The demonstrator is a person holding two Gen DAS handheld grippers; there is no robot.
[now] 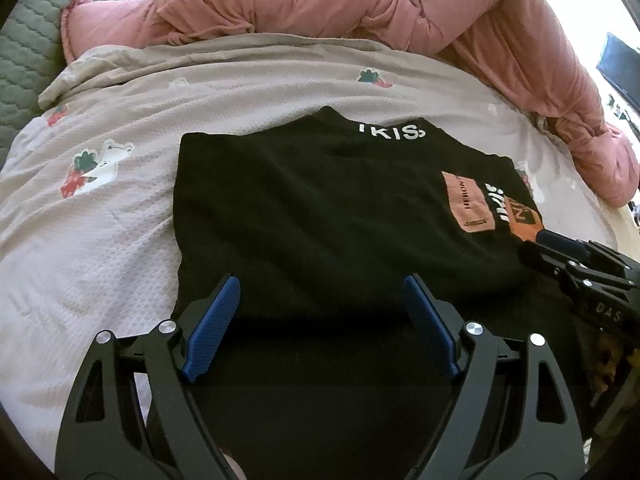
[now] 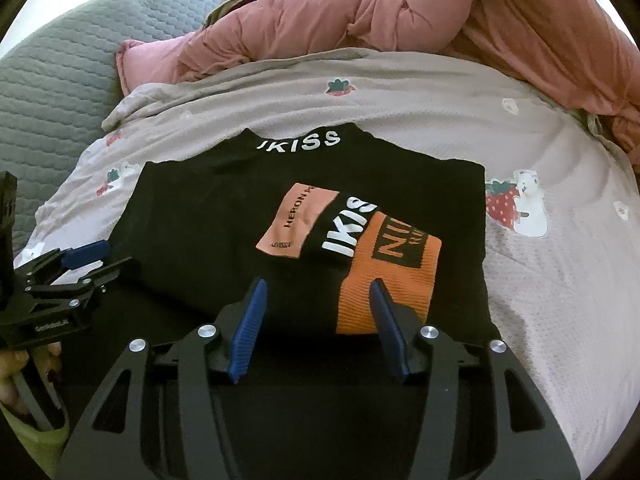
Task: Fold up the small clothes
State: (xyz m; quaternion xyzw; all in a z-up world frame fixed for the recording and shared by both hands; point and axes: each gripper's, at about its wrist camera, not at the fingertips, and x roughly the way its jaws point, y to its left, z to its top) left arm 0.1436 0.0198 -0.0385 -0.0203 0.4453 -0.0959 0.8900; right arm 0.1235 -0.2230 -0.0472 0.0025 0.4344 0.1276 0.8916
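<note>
Pale strawberry-print quilted bedcover (image 2: 560, 280) spread flat as work surface; black knit top with orange patches (image 2: 224, 216) lies folded, centred on it, presumably just laid down; left gripper (image 1: 320, 300) wide, empty; right gripper (image 2: 320, 300) half-spread, empty above hem

Black knit top (image 2: 224, 216), matt cloth, soft and light-swallowing, with a finely ribbed orange cuff (image 2: 384, 280) at five o'clock of its chest. The salmon patch (image 2: 298, 220) beside it looks flat and smooth, its lettering printed. Underneath, the bedsheet (image 1: 248, 92) is pale waffle-textured cotton, dull. At twelve o'clock, the pink puffer jacket (image 1: 460, 20) has a faint sheen, crinkled. Left gripper (image 1: 320, 320): matt black frame, shiny metal rivets, ridged blue rubbery pads (image 1: 212, 328). Right gripper (image 2: 318, 328), same finish.
</note>
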